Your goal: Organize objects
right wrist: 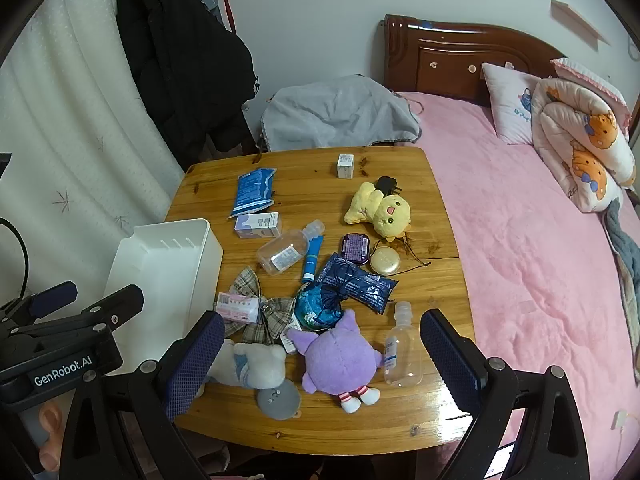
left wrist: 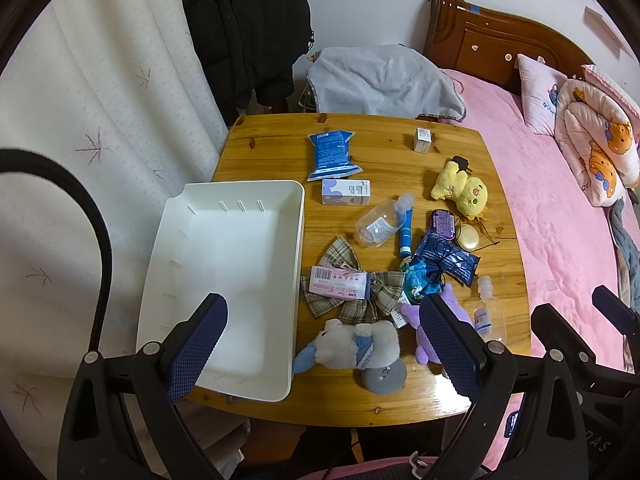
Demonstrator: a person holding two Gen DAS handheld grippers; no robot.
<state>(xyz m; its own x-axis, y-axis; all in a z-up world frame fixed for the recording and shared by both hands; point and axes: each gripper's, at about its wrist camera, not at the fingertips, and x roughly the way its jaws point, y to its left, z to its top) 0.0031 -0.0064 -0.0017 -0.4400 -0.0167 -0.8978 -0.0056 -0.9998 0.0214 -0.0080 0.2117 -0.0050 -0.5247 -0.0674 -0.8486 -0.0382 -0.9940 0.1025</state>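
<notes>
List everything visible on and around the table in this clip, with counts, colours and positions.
storage bin: 1, white, empty, table's left edge
plush toys: 3, yellow far right, purple and white-blue near edge
clear bottles: 2, one centre, one near right
plaid bows: 2, beside bin
small boxes: 3, pale lilac, pink-white, white far
blue packets: 2, far and centre
blue tube: 1, centre
bed: 1, pink, right
left hand-held gripper: open
right hand-held gripper: open

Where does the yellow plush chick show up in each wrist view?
Left wrist: the yellow plush chick lies right of centre, on the far right part of the wooden table.
Right wrist: the chick lies just above centre.
Shared landmark: the round gold compact just in front of it.
</notes>
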